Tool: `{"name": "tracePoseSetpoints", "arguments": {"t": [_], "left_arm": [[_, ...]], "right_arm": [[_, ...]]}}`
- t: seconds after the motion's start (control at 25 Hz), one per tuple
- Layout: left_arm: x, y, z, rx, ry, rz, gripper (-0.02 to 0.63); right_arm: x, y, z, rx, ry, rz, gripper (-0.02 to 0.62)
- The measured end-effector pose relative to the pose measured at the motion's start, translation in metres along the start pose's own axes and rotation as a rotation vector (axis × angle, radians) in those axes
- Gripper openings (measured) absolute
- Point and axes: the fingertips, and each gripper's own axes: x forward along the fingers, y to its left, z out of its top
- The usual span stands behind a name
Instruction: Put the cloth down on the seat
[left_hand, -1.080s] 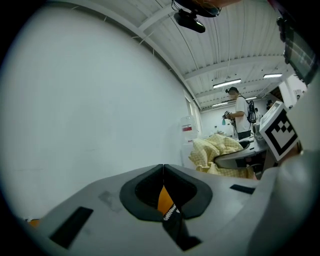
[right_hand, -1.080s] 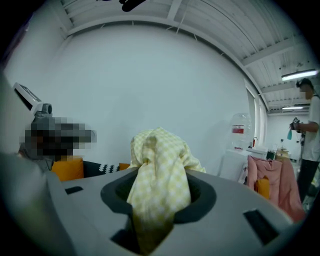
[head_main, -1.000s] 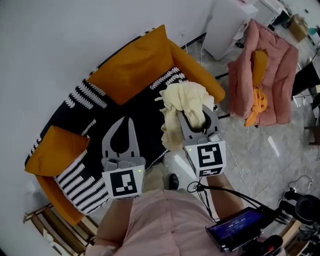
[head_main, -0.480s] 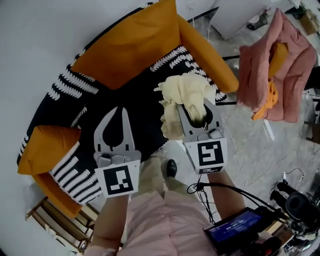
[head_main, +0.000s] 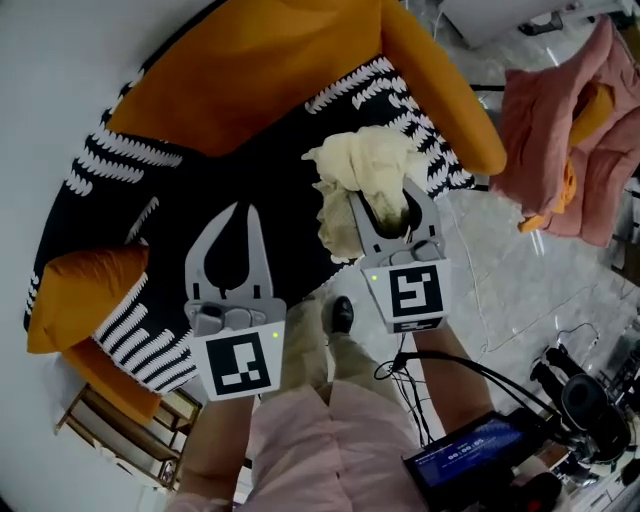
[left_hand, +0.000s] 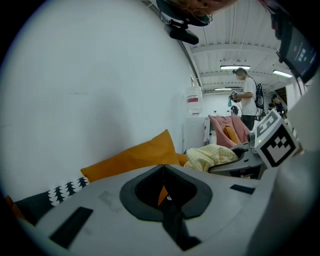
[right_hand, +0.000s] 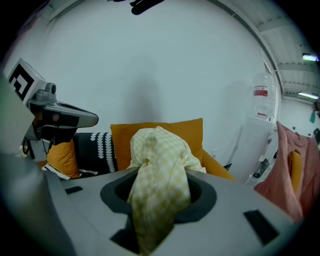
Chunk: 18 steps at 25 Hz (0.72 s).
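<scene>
From the head view, a seat (head_main: 250, 170) covered in black with white markings stands against a white wall (head_main: 60, 60) on a pale floor (head_main: 520, 280), with an orange back cushion (head_main: 260, 70) and a pink chair (head_main: 580, 130) off to the right; the right gripper (head_main: 385, 200) pinches the pale yellow cloth (head_main: 365, 175), which is bunched, its long axis running along the jaws toward the back cushion, over the seat's front right part; the left gripper (head_main: 243, 207) is pressed together on nothing; compared with a second ago, both grippers sit further in over the seat, the cloth still gripped. In the left gripper view its tips meet, the wall filling the left. In the right gripper view the cloth (right_hand: 157, 170) rises from between the jaws and bulges beyond them.
</scene>
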Motion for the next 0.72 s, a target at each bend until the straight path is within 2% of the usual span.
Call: {"name": "tracePoseSetpoints", "arguments": {"t": [0.36, 0.72], "left_arm": [[0.020, 0.019, -0.045, -0.012, 0.059, 0.008, 0.011], [0.015, 0.030, -0.066, -0.037, 0.085, 0.034, 0.011]], "right_arm": [[0.059, 0.019, -0.043, -0.017, 0.065, 0.049, 0.175], [0.095, 0.033, -0.066, -0.037, 0.135, 0.084, 0.201]]}}
